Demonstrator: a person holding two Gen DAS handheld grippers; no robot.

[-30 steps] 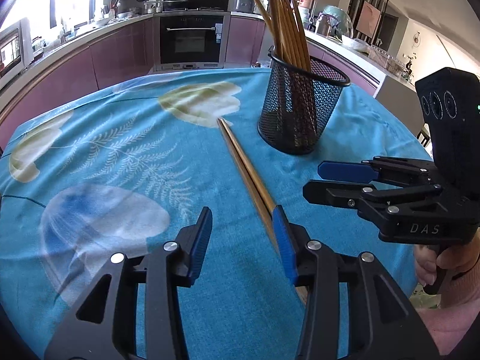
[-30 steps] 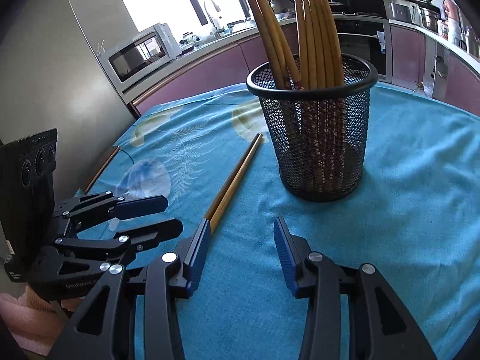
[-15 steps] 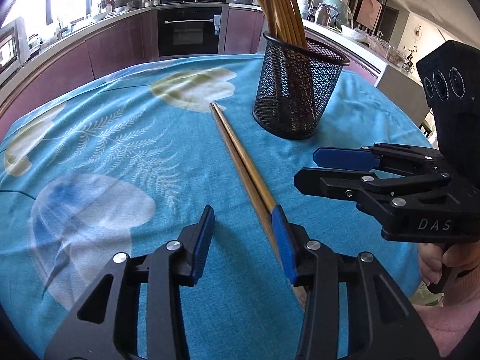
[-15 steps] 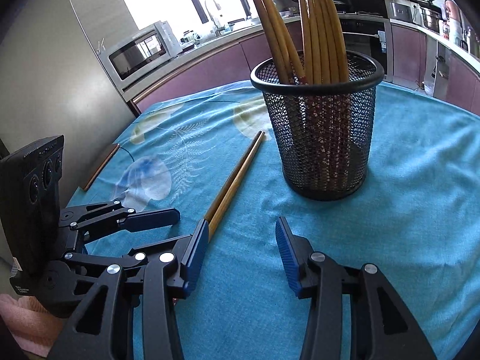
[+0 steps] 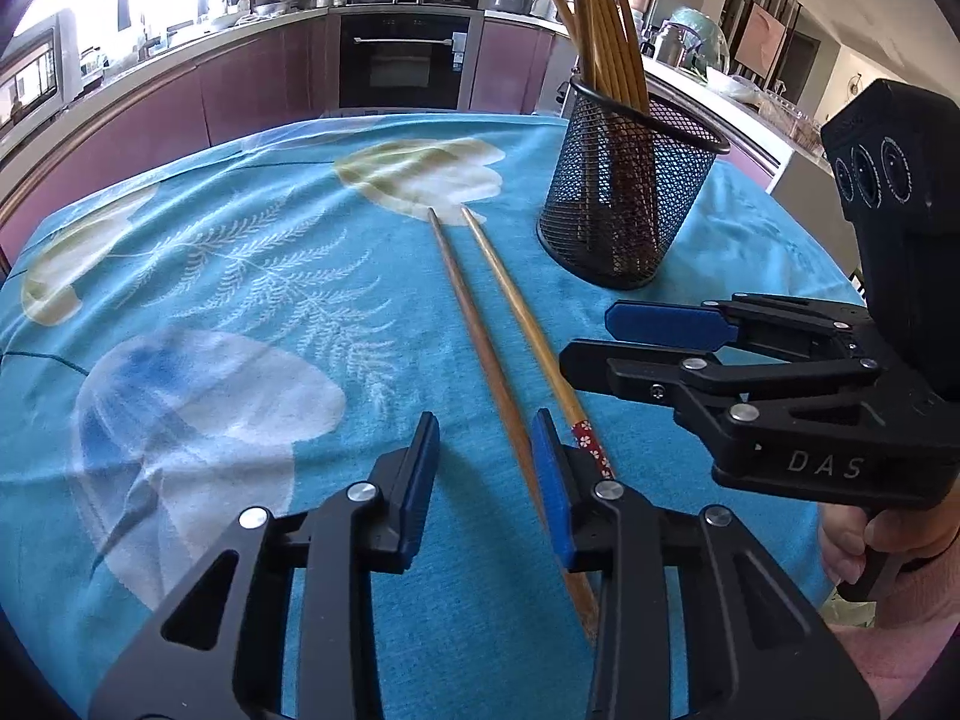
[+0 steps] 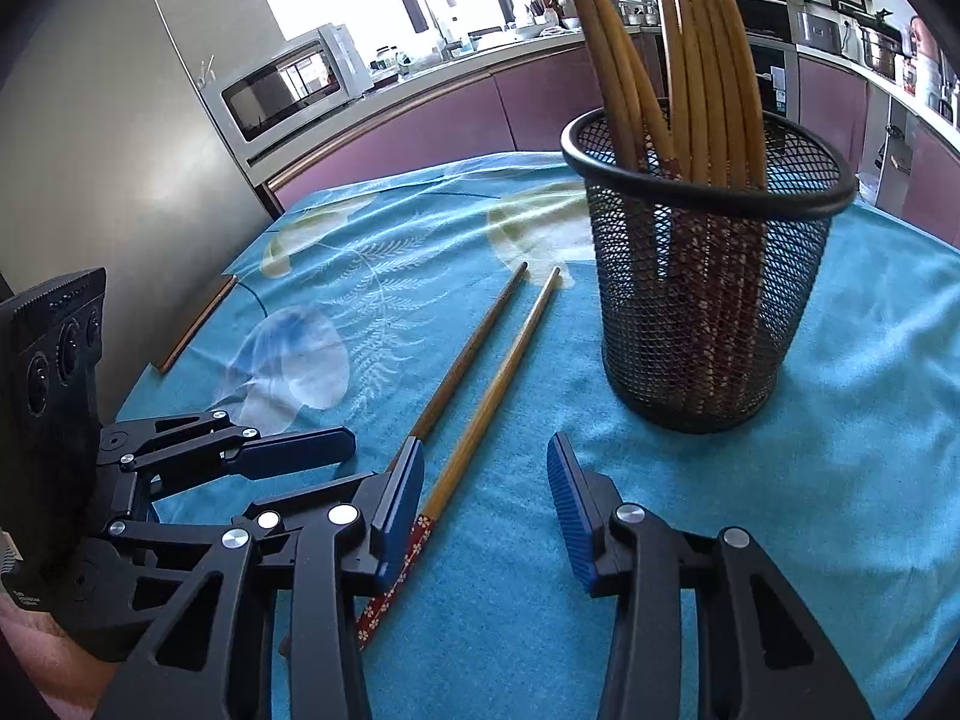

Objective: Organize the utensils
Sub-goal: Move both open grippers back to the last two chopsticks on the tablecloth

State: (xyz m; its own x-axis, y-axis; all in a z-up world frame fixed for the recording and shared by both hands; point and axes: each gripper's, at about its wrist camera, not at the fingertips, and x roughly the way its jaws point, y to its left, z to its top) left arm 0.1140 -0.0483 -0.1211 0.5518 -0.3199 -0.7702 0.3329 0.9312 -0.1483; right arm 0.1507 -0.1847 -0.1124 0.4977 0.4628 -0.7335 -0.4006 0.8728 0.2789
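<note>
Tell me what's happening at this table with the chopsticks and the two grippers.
A person holds a gripper in each hand over a blue tablecloth. Two loose chopsticks lie side by side on it, the darker chopstick and the lighter chopstick with a red patterned end. The left gripper is closing with the darker one between its jaws, not yet pinched. The right gripper is closing around the lighter one. A black mesh holder nearby already holds several chopsticks.
</note>
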